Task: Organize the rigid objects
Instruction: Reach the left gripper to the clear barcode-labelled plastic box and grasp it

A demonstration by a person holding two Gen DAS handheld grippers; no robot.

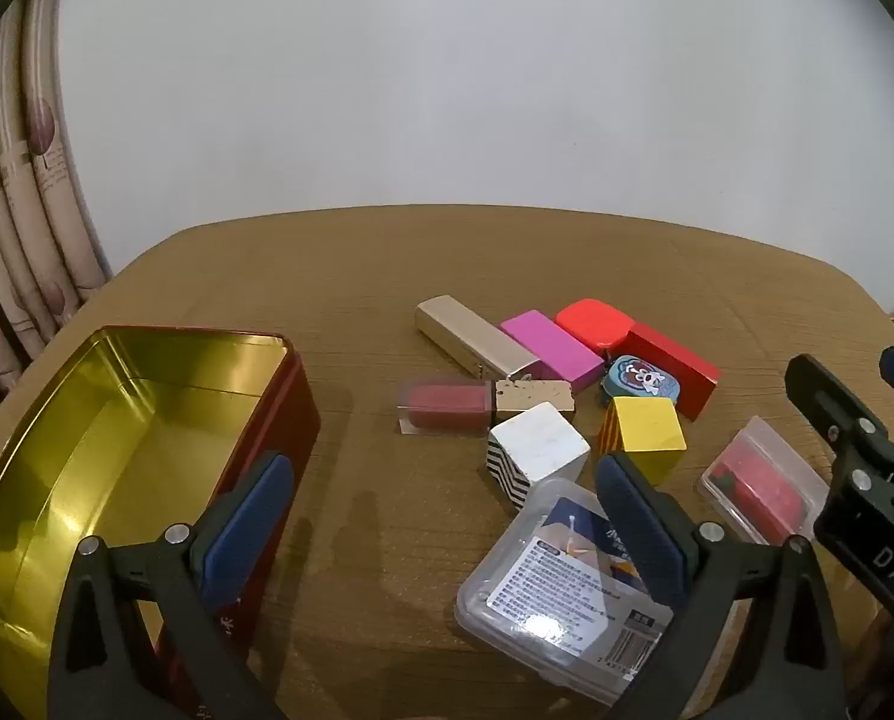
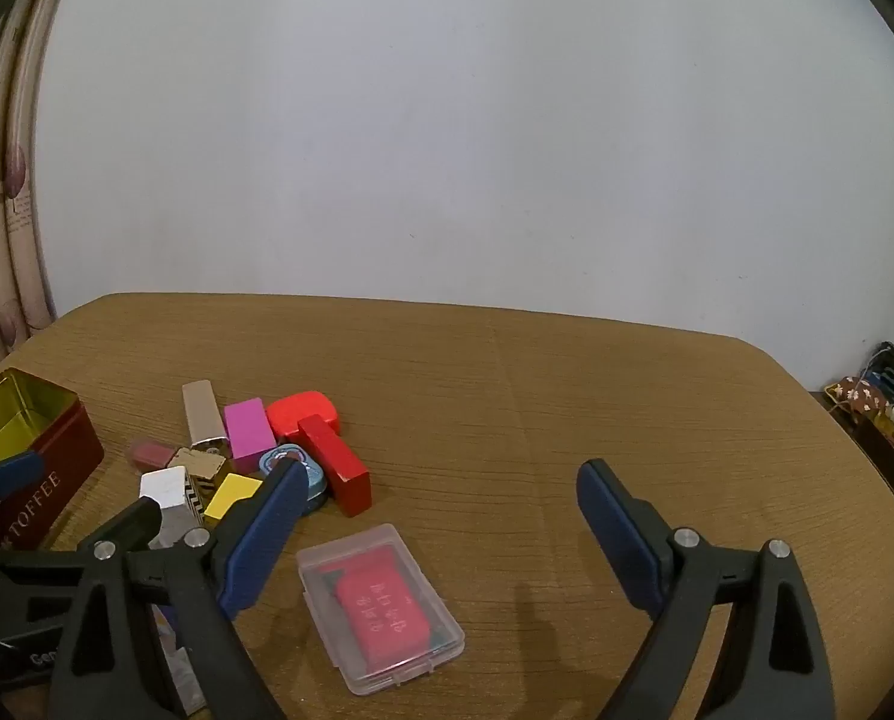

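Observation:
A pile of small rigid items lies mid-table: a gold box (image 1: pixel 474 345), a pink block (image 1: pixel 552 350), a red-orange lid (image 1: pixel 594 324), a red block (image 1: pixel 675 369), a yellow cube (image 1: pixel 648 432) and a white striped cube (image 1: pixel 537 453). An open red tin (image 1: pixel 117 438) with a gold inside stands at the left. My left gripper (image 1: pixel 447 516) is open above bare table, its right finger over a clear labelled case (image 1: pixel 567 588). My right gripper (image 2: pixel 438 534) is open, hovering behind a clear case with a red card (image 2: pixel 381 597).
The wooden table (image 2: pixel 567 408) has rounded corners and a white wall behind it. A curtain (image 1: pixel 21 210) hangs at the left. A lipstick-like clear tube (image 1: pixel 444 414) and a blue cartoon tin (image 1: pixel 642 381) lie in the pile. Clutter (image 2: pixel 891 414) sits beyond the table's right edge.

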